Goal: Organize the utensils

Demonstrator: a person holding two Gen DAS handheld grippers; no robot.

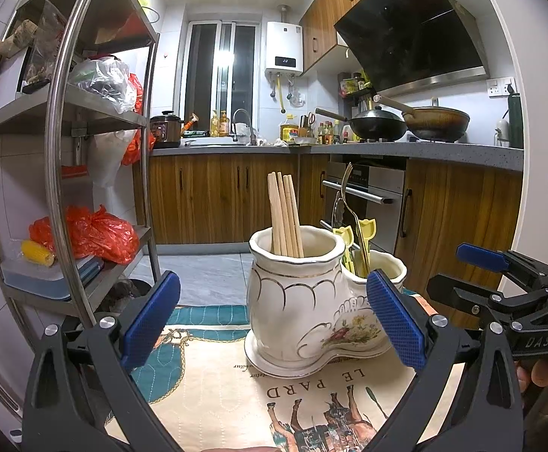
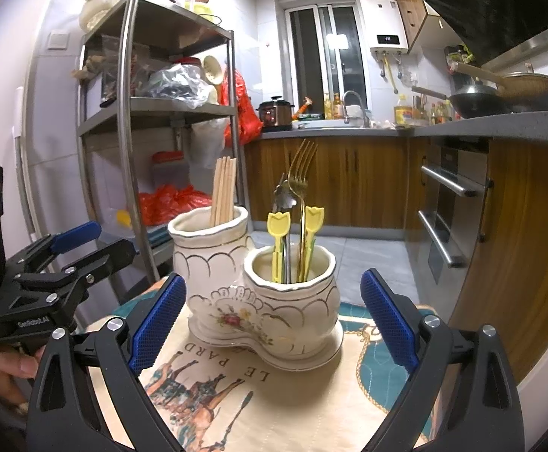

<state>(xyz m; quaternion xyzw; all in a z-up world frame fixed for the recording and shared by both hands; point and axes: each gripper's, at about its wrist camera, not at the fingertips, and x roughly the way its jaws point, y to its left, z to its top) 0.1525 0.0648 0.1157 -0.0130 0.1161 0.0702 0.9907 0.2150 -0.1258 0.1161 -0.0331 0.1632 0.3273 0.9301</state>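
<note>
While both grippers, left gripper [image 1: 274, 316] and right gripper [image 2: 274, 310], gape empty, white two-cup ceramic holder [image 2: 259, 297] stands ahead between them, utensils upright.

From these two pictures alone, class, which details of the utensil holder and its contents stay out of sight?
- Lower ends of the chopsticks: hidden in both views by the tall cup wall.
- Number of utensils in the short cup: left view, they overlap and the left gripper finger covers the cup.
- Spoon: right view, partly behind the fork.
- Cloth print: cut off by both grippers, including the right gripper.
</note>
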